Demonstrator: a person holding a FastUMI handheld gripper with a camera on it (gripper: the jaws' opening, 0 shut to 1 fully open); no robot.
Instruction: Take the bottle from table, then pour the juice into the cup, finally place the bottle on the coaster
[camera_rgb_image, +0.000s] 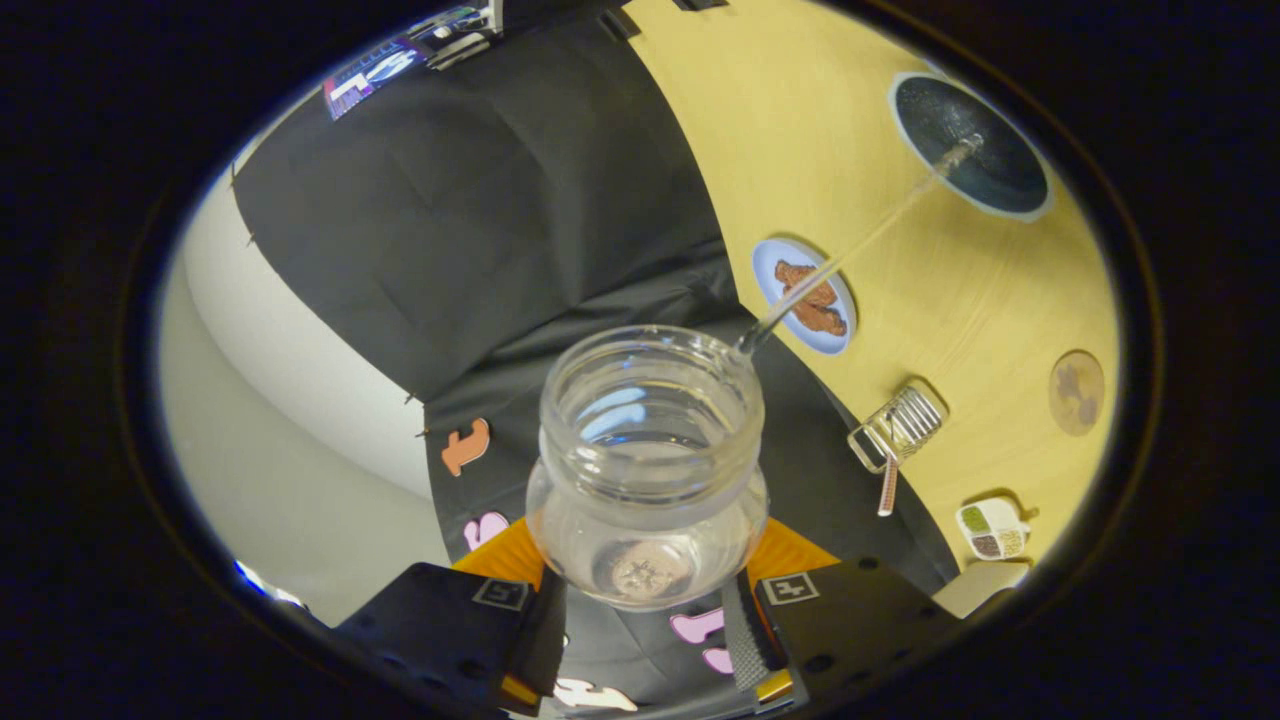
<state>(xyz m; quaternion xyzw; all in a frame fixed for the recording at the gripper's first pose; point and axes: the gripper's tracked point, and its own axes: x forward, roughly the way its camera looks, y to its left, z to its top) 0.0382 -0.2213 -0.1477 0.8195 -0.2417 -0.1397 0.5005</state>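
You had the claw (645, 625) clenched on the bottle (648, 470), tipped between its fingers so a thin stream (850, 250) arced from the mouth into the cup (970, 145) well beyond; the coaster (1076, 392) waited nearer.

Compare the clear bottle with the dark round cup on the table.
The clear wide-mouthed bottle is tilted in the claw, both fingers pressing it; the dark round cup stands on the yellow table. The bottle gives the thin stream; the cup receives it. Both are open-topped.
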